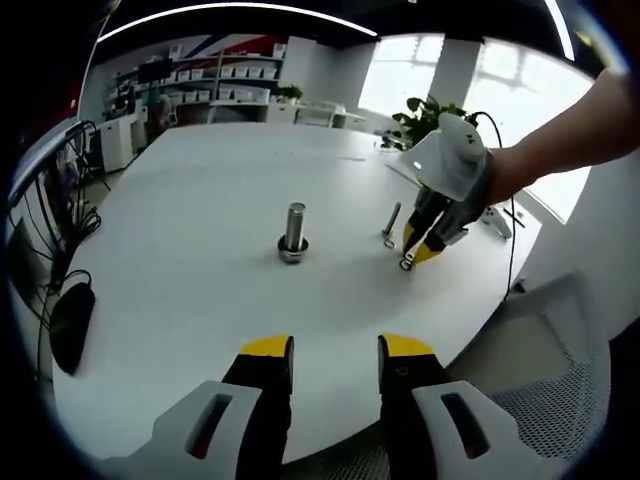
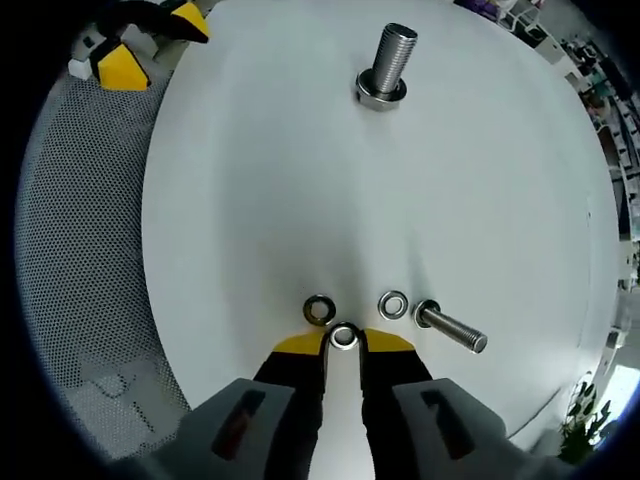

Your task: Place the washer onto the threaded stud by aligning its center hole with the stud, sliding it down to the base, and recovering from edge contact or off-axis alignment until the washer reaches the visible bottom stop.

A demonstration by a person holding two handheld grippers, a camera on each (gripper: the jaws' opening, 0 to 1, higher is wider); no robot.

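Jaws of my right gripper (image 2: pixel 343 344) pinch a washer (image 2: pixel 343 336) between their yellow tips, low over the white table (image 2: pixel 250 200) near its edge. Beside it lie a second washer (image 2: pixel 319 309), a third washer (image 2: pixel 393 304) and a loose bolt (image 2: pixel 450 328) on its side. Farther in, the threaded stud (image 2: pixel 387 62) stands upright, a ring at its base. From my left gripper (image 1: pixel 335 358), jaws apart and holding nothing over the table's near edge, I see a hand (image 1: pixel 520 165) carrying the right gripper, plus a black mouse (image 1: pixel 70 322) at the far left edge, shelves (image 1: pixel 215 85), a plant (image 1: pixel 425 118) and bright windows (image 1: pixel 400 75). A mesh chair (image 2: pixel 90 250) sits beside the table.
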